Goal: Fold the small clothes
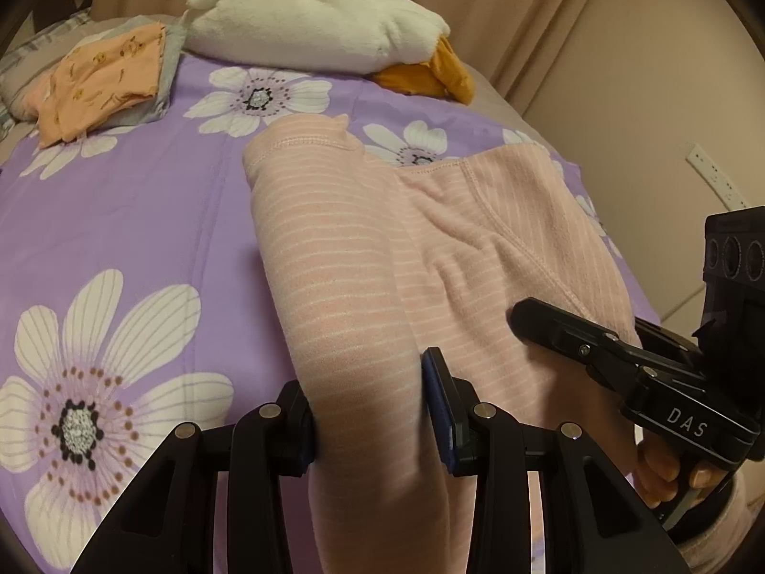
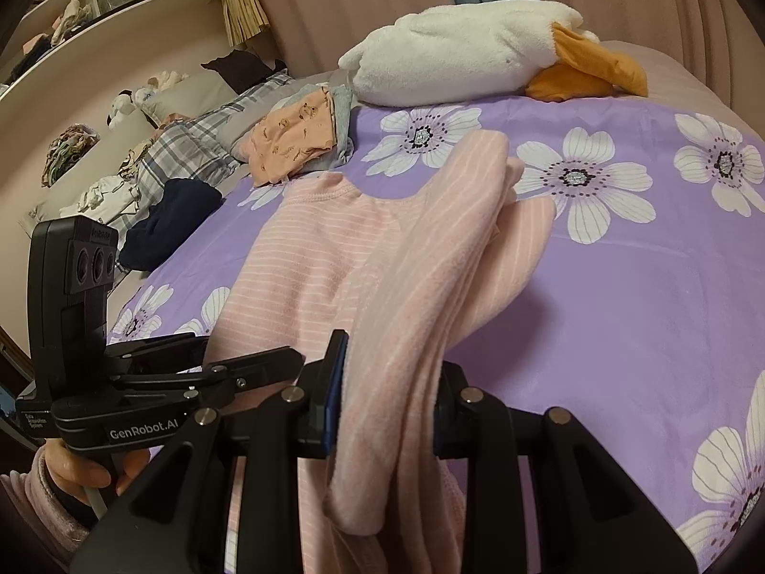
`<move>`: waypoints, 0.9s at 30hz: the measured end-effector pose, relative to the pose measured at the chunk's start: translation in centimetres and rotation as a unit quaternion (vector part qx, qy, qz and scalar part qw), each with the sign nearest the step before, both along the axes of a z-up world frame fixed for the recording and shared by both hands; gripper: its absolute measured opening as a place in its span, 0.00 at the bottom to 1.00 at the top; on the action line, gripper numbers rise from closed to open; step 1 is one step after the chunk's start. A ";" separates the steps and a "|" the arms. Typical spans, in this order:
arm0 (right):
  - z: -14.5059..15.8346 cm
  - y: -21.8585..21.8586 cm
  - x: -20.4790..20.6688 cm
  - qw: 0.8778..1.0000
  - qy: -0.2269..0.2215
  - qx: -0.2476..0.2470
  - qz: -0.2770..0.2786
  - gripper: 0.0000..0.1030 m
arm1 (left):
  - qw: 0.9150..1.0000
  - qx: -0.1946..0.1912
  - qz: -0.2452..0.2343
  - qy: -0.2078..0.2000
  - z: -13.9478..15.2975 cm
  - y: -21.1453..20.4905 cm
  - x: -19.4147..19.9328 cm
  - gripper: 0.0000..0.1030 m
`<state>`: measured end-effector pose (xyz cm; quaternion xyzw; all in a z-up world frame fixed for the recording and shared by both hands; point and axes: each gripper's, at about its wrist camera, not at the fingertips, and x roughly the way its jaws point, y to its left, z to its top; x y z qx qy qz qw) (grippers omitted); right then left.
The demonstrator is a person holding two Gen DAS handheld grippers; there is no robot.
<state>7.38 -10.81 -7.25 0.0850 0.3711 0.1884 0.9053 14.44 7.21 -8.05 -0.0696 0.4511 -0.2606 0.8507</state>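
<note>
A pink striped garment [image 1: 363, 239] lies on the purple flowered bedspread [image 1: 124, 220]. My left gripper [image 1: 368, 406] is shut on its near left edge, with cloth bunched between the fingers. My right gripper [image 2: 387, 397] is shut on the garment's right side [image 2: 430, 258], a folded band of cloth running up from the jaws. The right gripper also shows at the right of the left wrist view [image 1: 597, 354], and the left gripper shows at the left of the right wrist view [image 2: 158, 382].
A white and orange plush toy [image 1: 325, 24] lies at the far side of the bed. A folded orange garment [image 1: 105, 76] sits on a grey one at the far left. A dark blue cloth [image 2: 172, 220] and plaid bedding [image 2: 191, 143] lie to the left. A wall socket [image 1: 717, 177] is at the right.
</note>
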 end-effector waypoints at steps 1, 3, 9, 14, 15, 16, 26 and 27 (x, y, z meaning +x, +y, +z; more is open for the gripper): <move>0.0 0.0 0.2 1.000 0.000 0.000 0.000 0.28 | 1.000 0.001 0.000 0.000 0.0 0.0 0.2 0.36; -0.1 0.1 0.7 1.000 0.000 -0.001 0.002 0.28 | 1.000 0.003 0.001 0.000 -0.1 0.1 0.8 0.36; -0.3 0.1 1.9 1.000 -0.001 0.000 0.001 0.28 | 1.000 0.008 0.002 -0.002 -0.4 -0.1 2.0 0.36; -0.7 -0.1 3.1 1.000 0.001 0.001 -0.001 0.28 | 1.000 0.013 0.002 -0.002 -0.8 -0.3 3.0 0.36; -0.8 -0.1 3.4 1.000 0.001 0.000 -0.001 0.28 | 1.000 0.014 0.001 -0.002 -0.9 -0.4 3.2 0.36; -0.9 -0.1 3.7 1.000 0.002 -0.001 -0.001 0.28 | 1.000 0.015 0.001 -0.001 -1.0 -0.5 3.4 0.36; -2.5 -0.6 5.7 1.000 0.016 -0.003 -0.006 0.28 | 1.000 0.026 0.000 0.015 -2.4 -1.2 5.3 0.36; -2.8 -0.6 5.9 1.000 0.018 -0.002 -0.007 0.28 | 0.999 0.028 0.000 0.017 -2.5 -1.3 5.4 0.36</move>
